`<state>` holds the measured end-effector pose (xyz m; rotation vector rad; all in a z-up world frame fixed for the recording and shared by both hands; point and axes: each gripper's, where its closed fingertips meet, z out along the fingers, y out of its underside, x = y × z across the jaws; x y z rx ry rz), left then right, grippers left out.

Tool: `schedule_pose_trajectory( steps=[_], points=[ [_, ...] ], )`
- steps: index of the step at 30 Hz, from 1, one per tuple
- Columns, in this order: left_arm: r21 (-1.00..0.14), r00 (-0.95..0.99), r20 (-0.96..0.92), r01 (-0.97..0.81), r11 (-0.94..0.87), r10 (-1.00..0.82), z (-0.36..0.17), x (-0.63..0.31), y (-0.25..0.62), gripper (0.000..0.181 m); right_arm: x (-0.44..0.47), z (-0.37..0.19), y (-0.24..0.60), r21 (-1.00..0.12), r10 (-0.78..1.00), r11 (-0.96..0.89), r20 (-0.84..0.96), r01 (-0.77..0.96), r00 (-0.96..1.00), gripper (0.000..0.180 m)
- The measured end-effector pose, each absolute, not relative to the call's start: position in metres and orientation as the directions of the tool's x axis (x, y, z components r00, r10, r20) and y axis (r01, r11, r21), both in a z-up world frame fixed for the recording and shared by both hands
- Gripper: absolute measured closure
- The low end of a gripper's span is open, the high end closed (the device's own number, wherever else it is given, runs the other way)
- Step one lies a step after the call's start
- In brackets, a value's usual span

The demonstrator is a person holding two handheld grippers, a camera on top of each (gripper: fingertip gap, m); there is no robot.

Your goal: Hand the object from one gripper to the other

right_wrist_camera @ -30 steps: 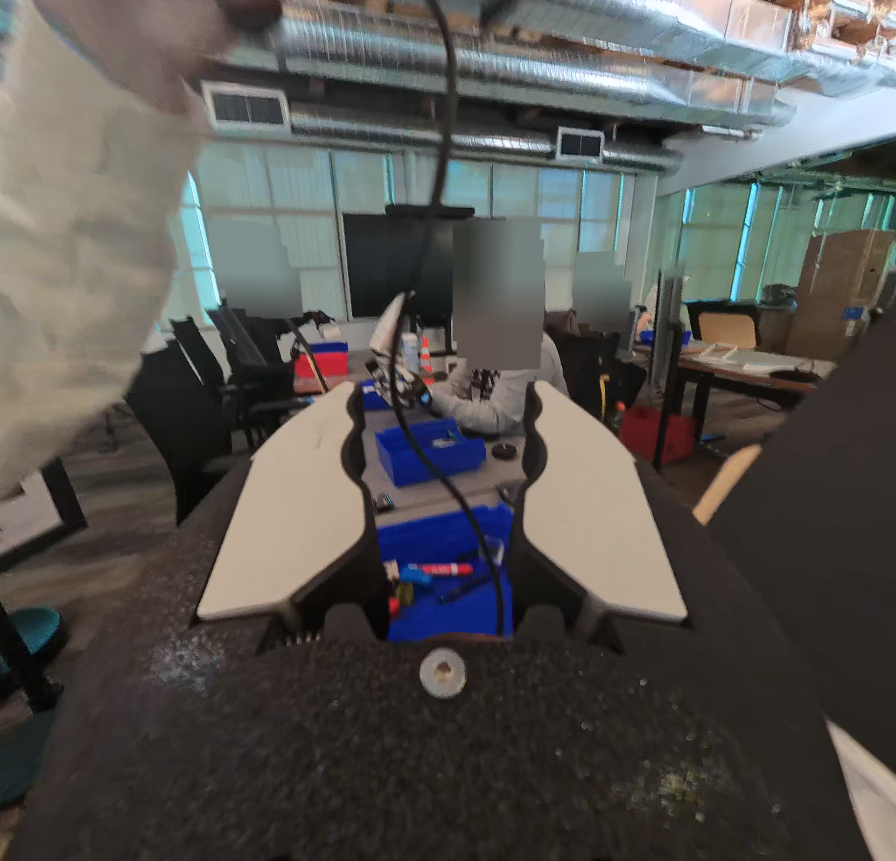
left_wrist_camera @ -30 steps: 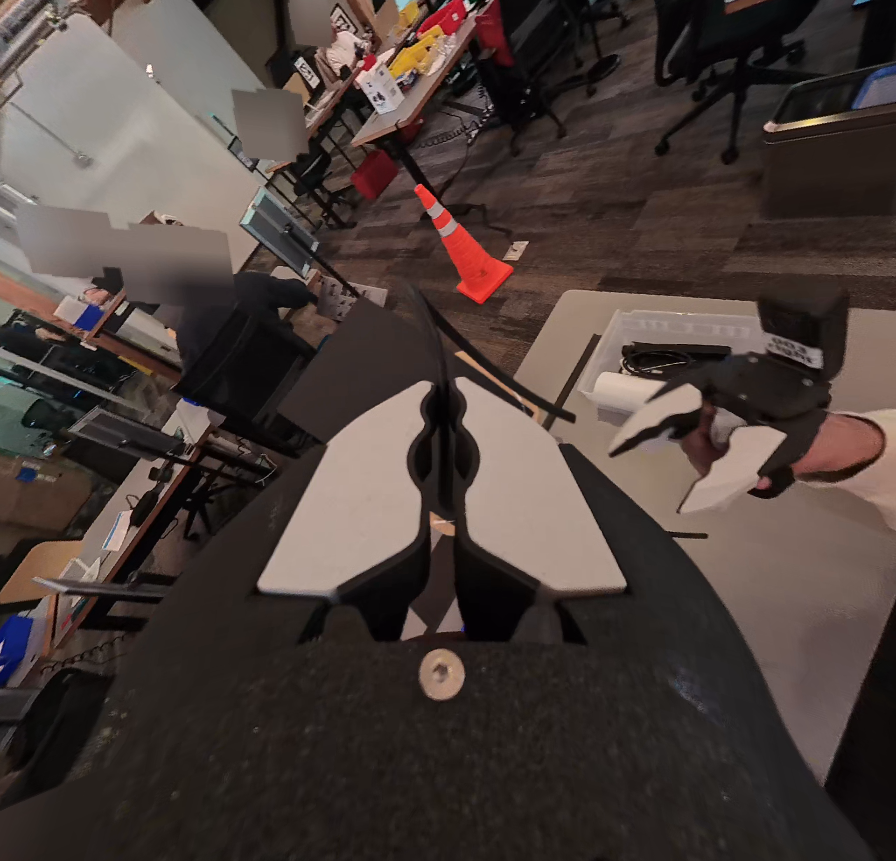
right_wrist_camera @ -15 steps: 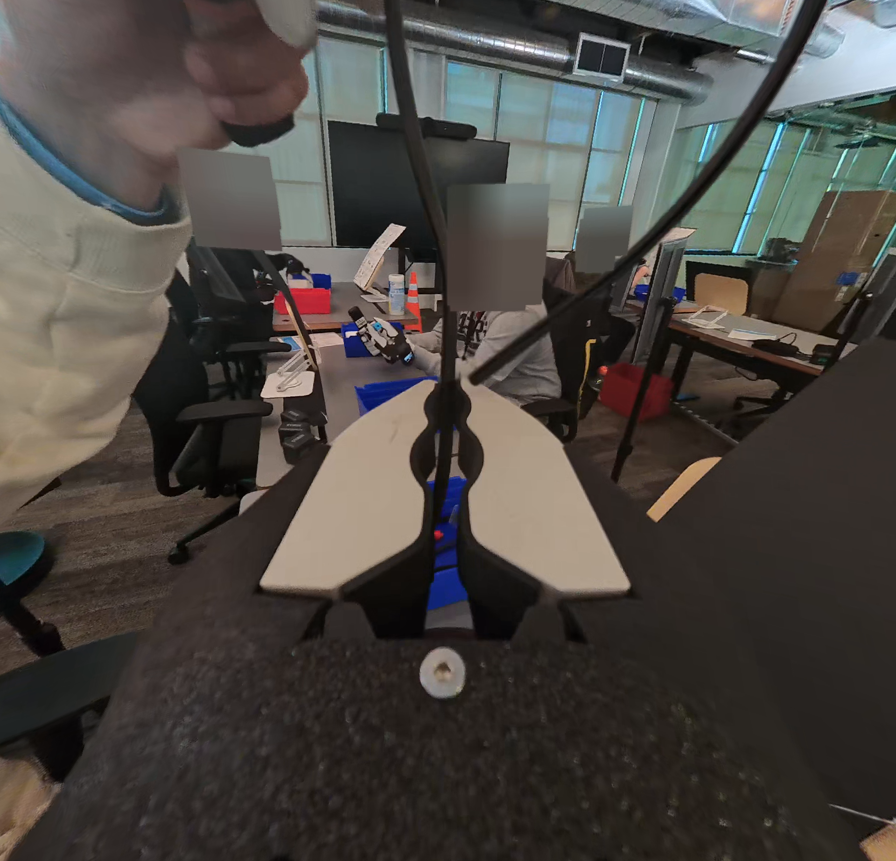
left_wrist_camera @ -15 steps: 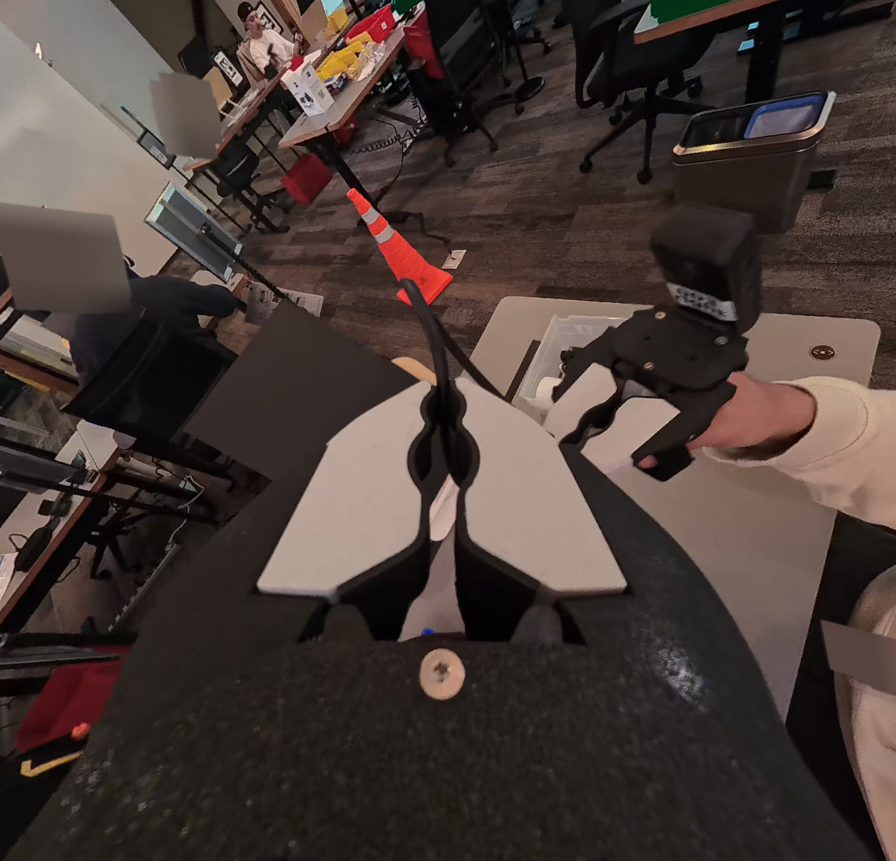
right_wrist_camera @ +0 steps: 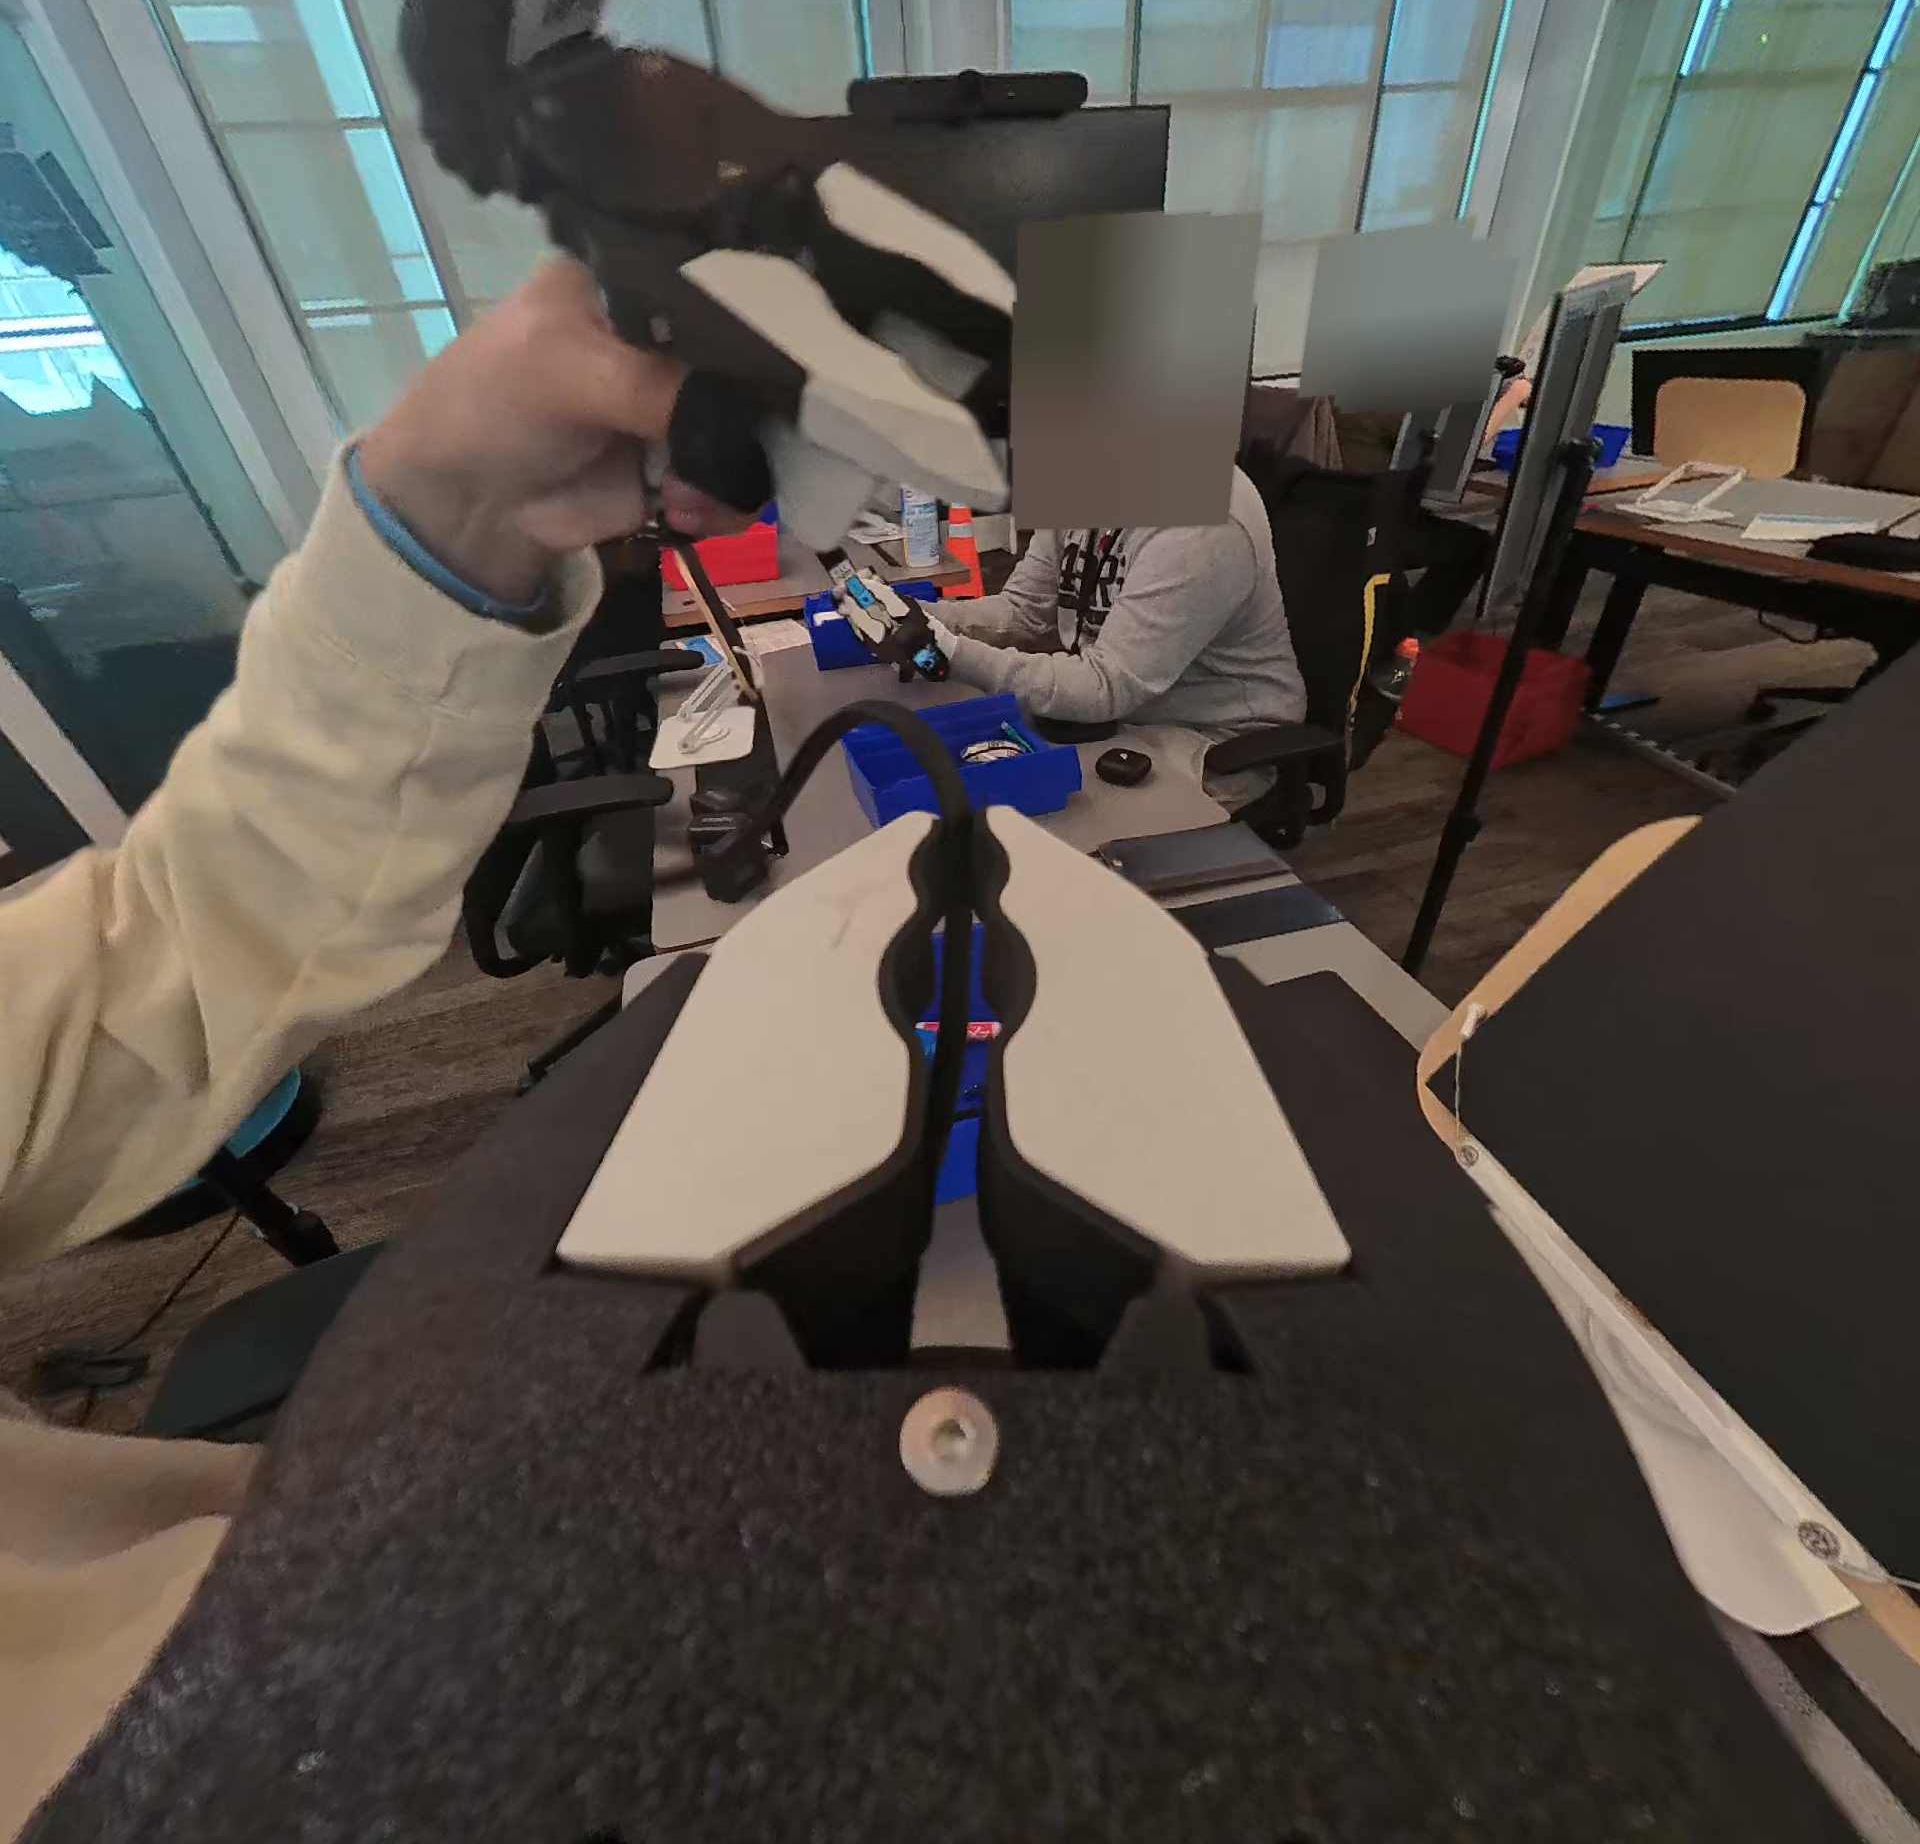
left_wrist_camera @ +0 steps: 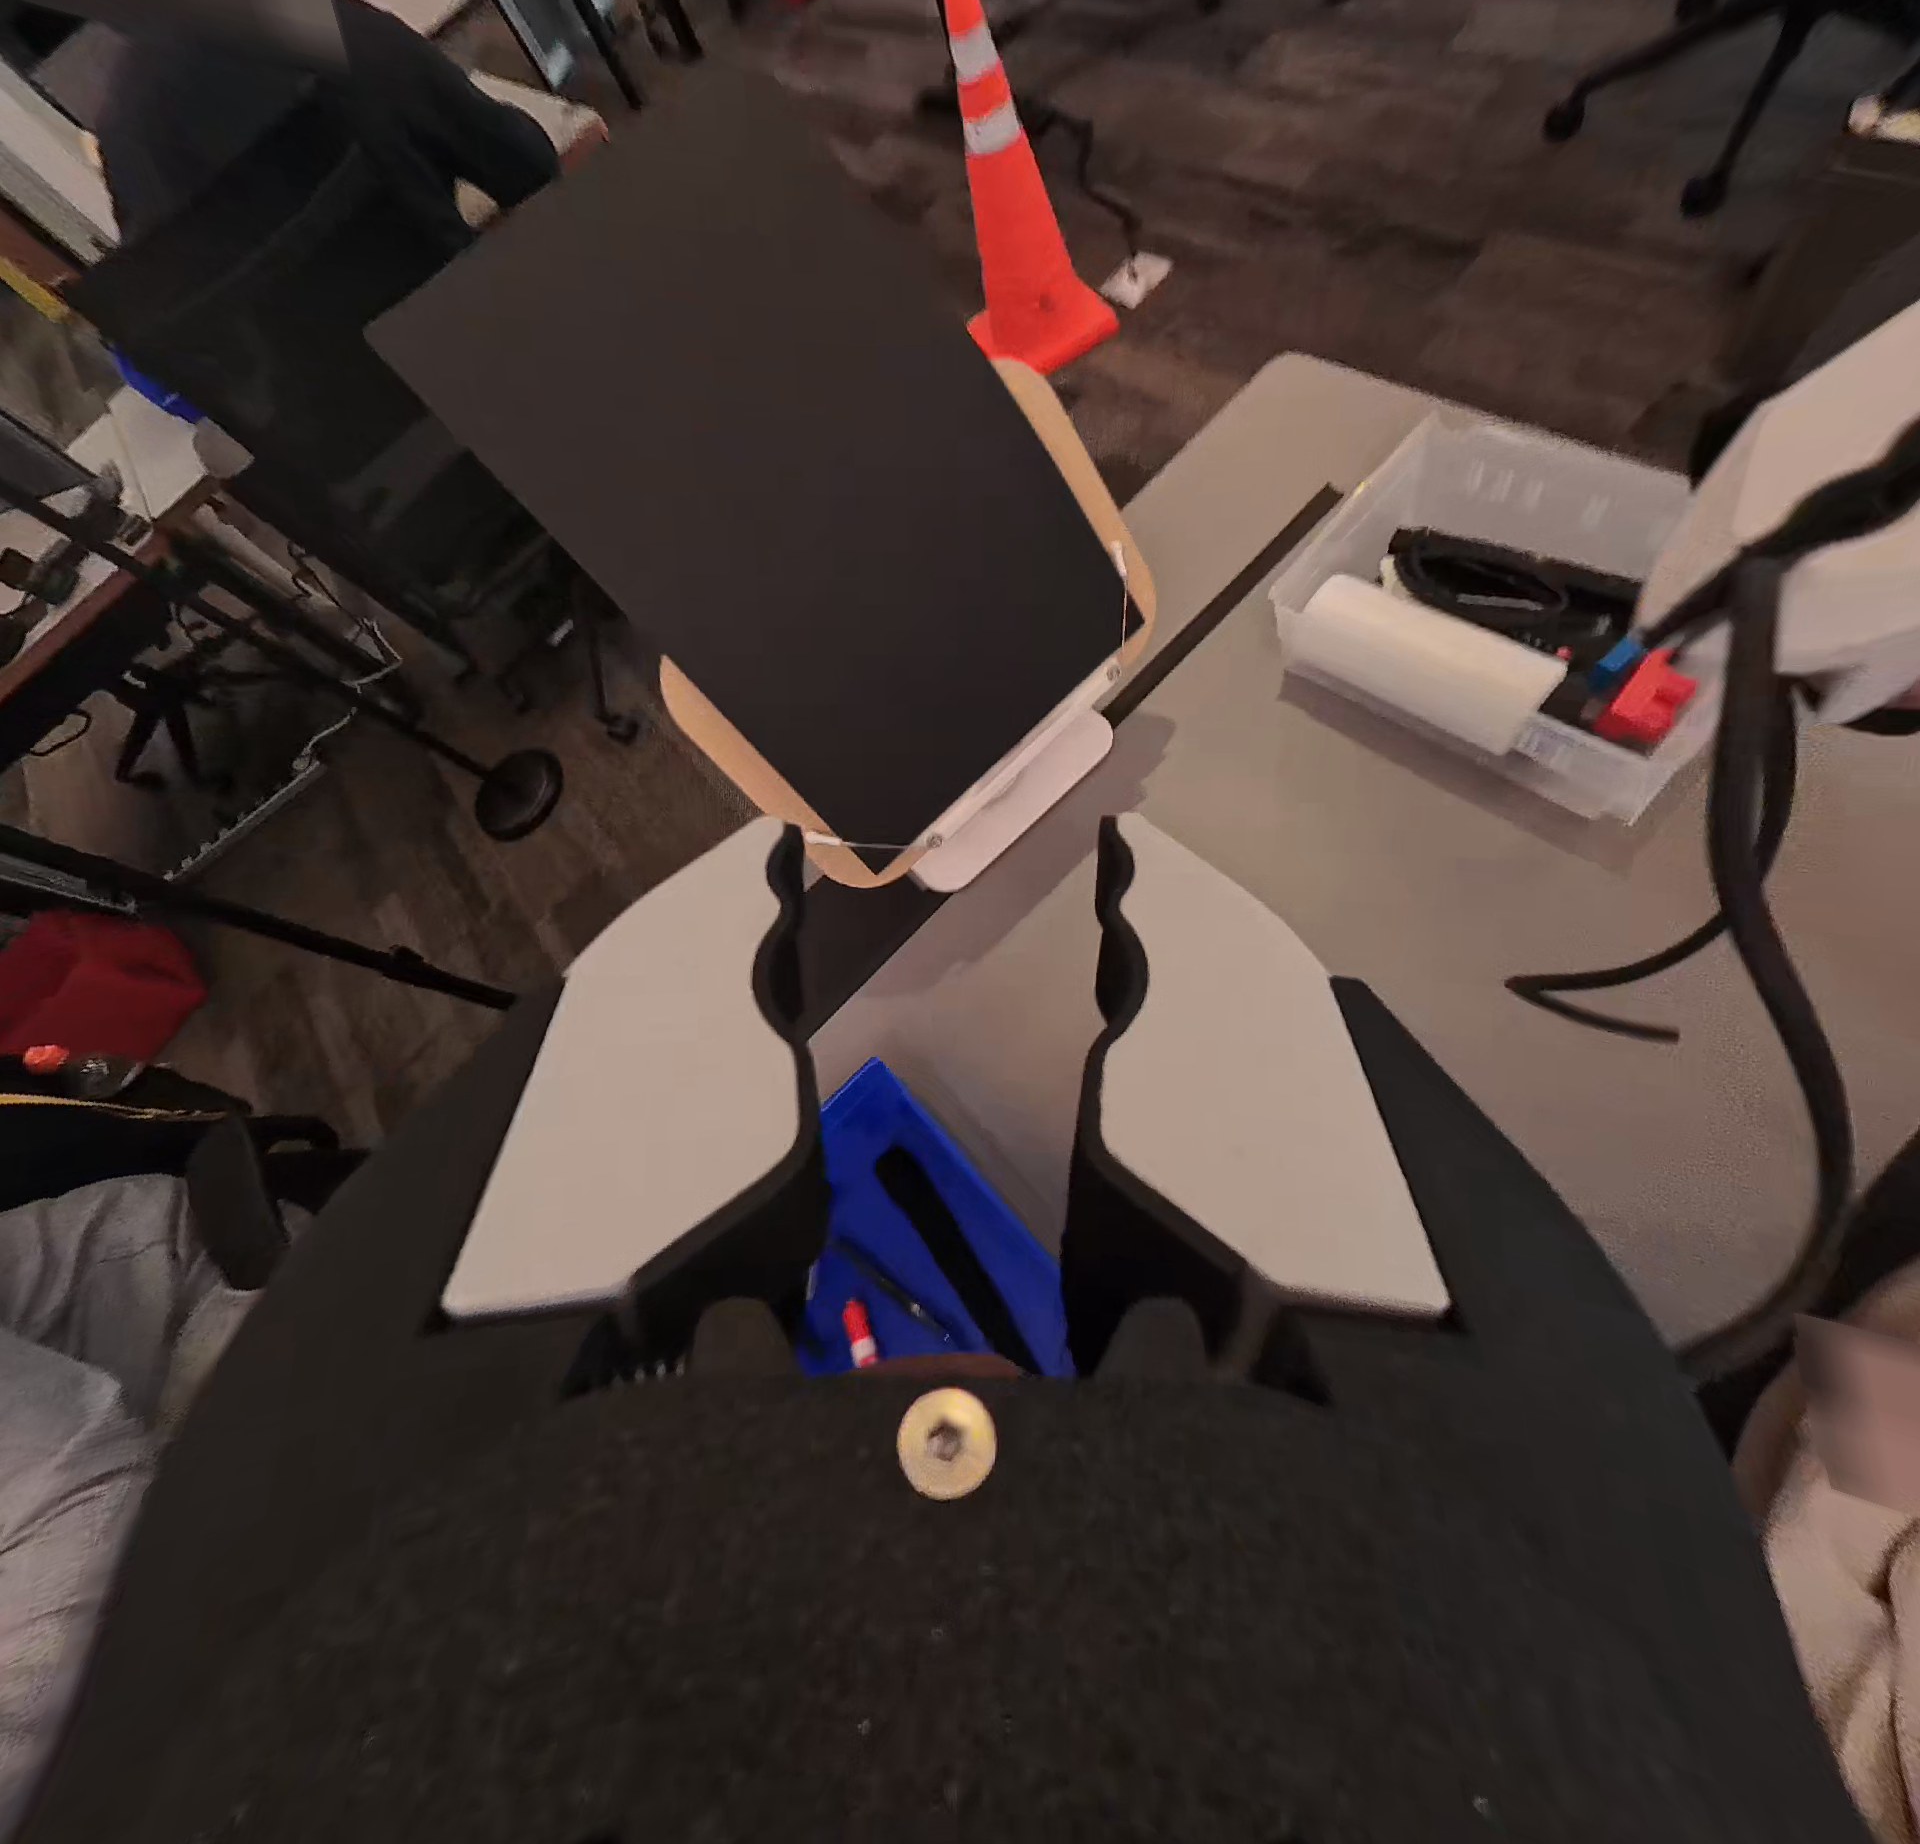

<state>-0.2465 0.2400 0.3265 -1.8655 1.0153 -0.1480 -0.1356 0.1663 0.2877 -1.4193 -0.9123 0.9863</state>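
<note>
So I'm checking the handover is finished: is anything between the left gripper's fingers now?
No. In the left wrist view the left gripper stands open, with only table and a blue bin showing below. The black cable sits pinched in the right gripper.

This is an open office used as a lab workspace. At twelve o'clock in the right wrist view stand tall windows (right_wrist_camera: 727, 7), a dark monitor (right_wrist_camera: 1070, 163) and desks with blue bins (right_wrist_camera: 966, 771), where a seated person (right_wrist_camera: 1132, 610) works. At one o'clock in the left wrist view an orange traffic cone (left_wrist_camera: 1013, 184) stands on dark carpet (left_wrist_camera: 1403, 215) among rolling office chairs (left_wrist_camera: 1766, 38).
</note>
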Motion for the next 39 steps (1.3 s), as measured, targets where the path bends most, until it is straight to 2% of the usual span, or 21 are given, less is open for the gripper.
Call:
schedule_pose_trajectory(
  steps=[5,7,10,15,18,23,25,26,27,28,38,39],
  points=[
    [-0.917,0.634,-0.188,-0.388,-0.098,-0.750,0.282,-0.237,0.179,0.127,-0.133,0.265,0.188,-0.989,0.906,-0.150,-0.143,-0.013,0.398,0.176],
    [-0.936,0.540,-0.108,-0.337,-0.097,-0.835,0.246,-0.214,0.138,0.126,-0.132,0.253,0.199,-0.986,0.882,-0.170,-0.153,-0.002,0.446,0.175],
    [-0.966,0.436,-0.012,-0.238,-0.103,-0.900,0.204,-0.181,0.095,0.134,-0.134,0.236,0.213,-0.981,0.854,-0.189,-0.147,0.034,0.500,0.176],
    [-0.971,0.533,0.055,-0.169,-0.170,-0.844,0.134,-0.156,0.119,0.132,-0.141,0.222,0.223,-0.975,0.838,-0.214,-0.155,0.054,0.522,0.172],
    [-0.977,0.534,0.071,-0.132,-0.166,-0.842,0.124,-0.144,0.128,0.129,-0.147,0.213,0.227,-0.973,0.823,-0.216,-0.135,0.085,0.551,0.175],
    [-0.967,0.709,-0.164,-0.253,-0.030,-0.686,0.119,-0.145,0.175,0.127,-0.164,0.199,0.226,-0.965,0.826,-0.227,-0.120,0.131,0.551,0.176],
    [-0.954,0.723,-0.212,-0.300,-0.022,-0.658,0.111,-0.143,0.189,0.135,-0.169,0.198,0.224,-0.964,0.828,-0.227,-0.116,0.138,0.549,0.176],
    [-0.949,0.714,-0.217,-0.314,-0.027,-0.666,0.106,-0.141,0.192,0.149,-0.170,0.198,0.223,-0.964,0.829,-0.223,-0.110,0.143,0.549,0.176],
    [-0.947,0.694,-0.214,-0.319,-0.028,-0.688,0.101,-0.137,0.192,0.172,-0.171,0.198,0.223,-0.964,0.828,-0.220,-0.103,0.151,0.551,0.176],
    [-0.949,0.672,-0.200,-0.313,-0.029,-0.713,0.098,-0.134,0.190,0.176,-0.170,0.198,0.223,-0.963,0.826,-0.218,-0.096,0.157,0.556,0.176],
    [-0.989,0.481,0.014,-0.122,-0.082,-0.877,0.113,-0.135,0.160,0.177,-0.161,0.193,0.228,-0.963,0.829,-0.257,-0.175,0.084,0.531,0.175],
    [-0.990,0.460,0.032,-0.108,-0.091,-0.887,0.116,-0.136,0.156,0.177,-0.160,0.190,0.228,-0.962,0.833,-0.262,-0.187,0.074,0.521,0.170]
  ],
)
